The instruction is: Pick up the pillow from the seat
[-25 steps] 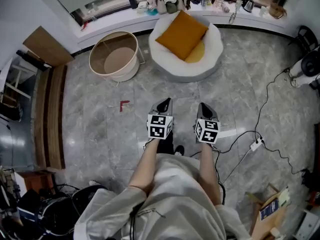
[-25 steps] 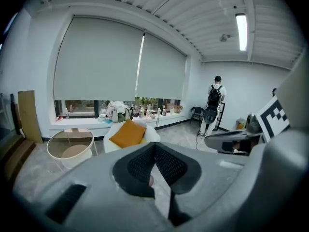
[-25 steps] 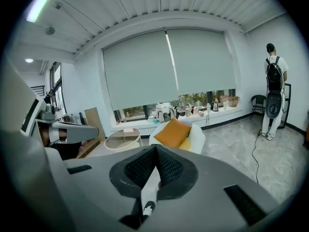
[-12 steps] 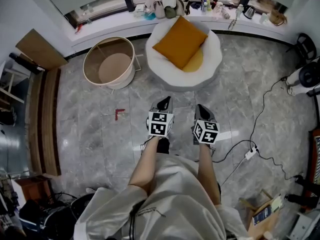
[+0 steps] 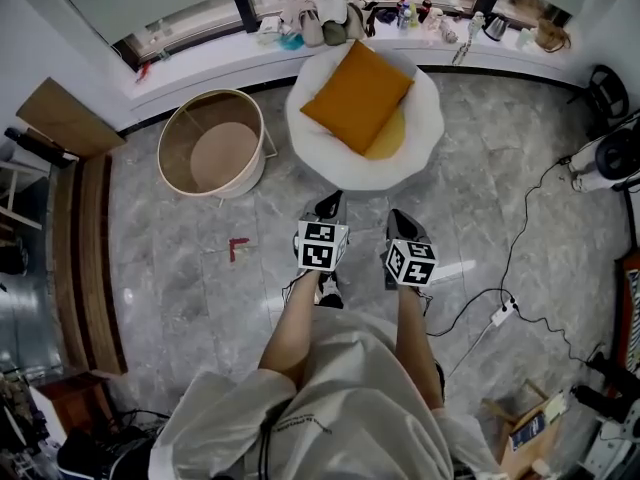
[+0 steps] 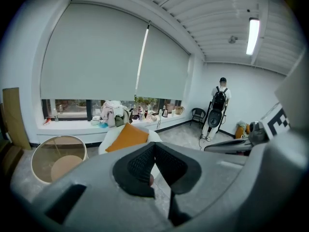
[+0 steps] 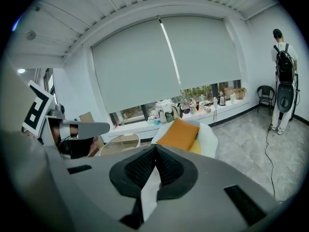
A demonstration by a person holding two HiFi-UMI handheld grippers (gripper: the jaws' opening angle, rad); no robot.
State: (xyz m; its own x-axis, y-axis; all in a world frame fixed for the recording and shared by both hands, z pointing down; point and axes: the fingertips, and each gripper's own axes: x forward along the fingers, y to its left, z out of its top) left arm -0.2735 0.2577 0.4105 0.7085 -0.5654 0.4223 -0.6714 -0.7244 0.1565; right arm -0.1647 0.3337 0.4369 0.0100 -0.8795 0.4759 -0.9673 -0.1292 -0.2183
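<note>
On the round white padded seat (image 5: 428,118) ahead, the square orange fabric pillow (image 5: 357,98) lies untouched. The left tool (image 5: 328,206) and right tool (image 5: 398,218) are closed and empty, well short of it. The approach and the grasp remain.

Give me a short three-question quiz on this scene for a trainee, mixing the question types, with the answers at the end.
1. True or false: the orange pillow lies on the white seat.
2. In the head view, the round basket stands on the floor at which side of the seat? A) left B) right C) on top of it
3. Fill in: the left tongs and the right tongs are both ___ and hold nothing.
Key: 1 true; 2 A; 3 shut.
</note>
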